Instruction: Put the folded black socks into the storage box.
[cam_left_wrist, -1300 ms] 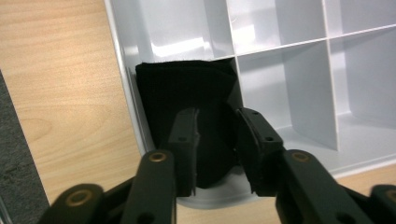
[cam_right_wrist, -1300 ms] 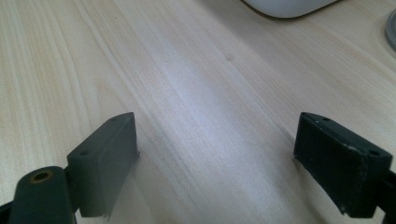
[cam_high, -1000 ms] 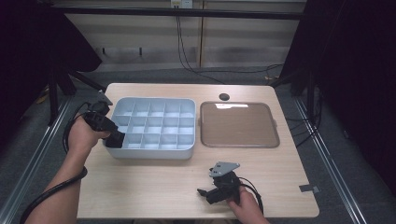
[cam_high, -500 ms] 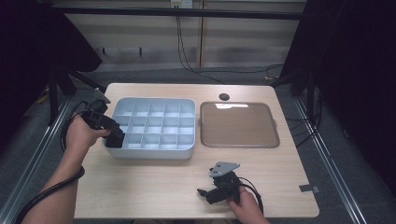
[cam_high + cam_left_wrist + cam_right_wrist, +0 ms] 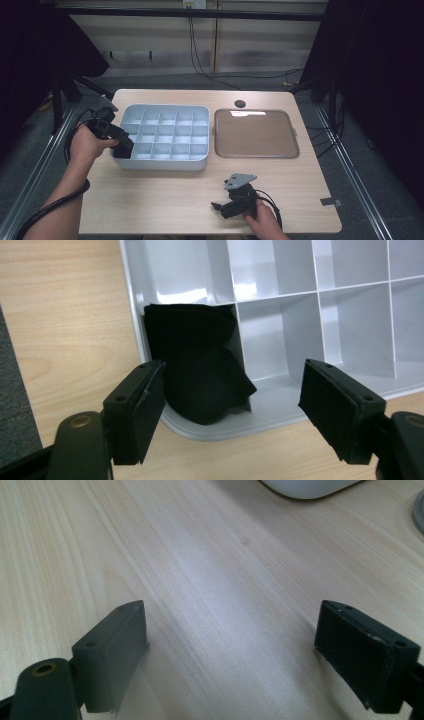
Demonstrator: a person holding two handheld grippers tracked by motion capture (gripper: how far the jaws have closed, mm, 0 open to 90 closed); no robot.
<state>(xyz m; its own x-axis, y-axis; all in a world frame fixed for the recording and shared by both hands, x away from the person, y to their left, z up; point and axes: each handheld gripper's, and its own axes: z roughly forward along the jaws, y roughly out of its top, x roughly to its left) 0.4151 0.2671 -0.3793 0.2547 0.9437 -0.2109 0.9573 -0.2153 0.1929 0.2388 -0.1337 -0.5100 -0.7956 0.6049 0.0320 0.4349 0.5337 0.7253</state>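
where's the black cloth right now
The black cloth sits in the near-left corner compartment of the grey divided tray, on the table's left in the high view, just ahead of the left gripper's open jaws.

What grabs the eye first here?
The black cloth, stuffed into the near-left corner cell of the grey divided tray, with the left claw open just in front, its jaws having just been opening. To the tray's right lies a brown flat tray.

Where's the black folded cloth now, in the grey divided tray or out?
In. The black folded cloth sits in a corner compartment of the grey divided tray; the left gripper has just been opening, jaws clear of it.
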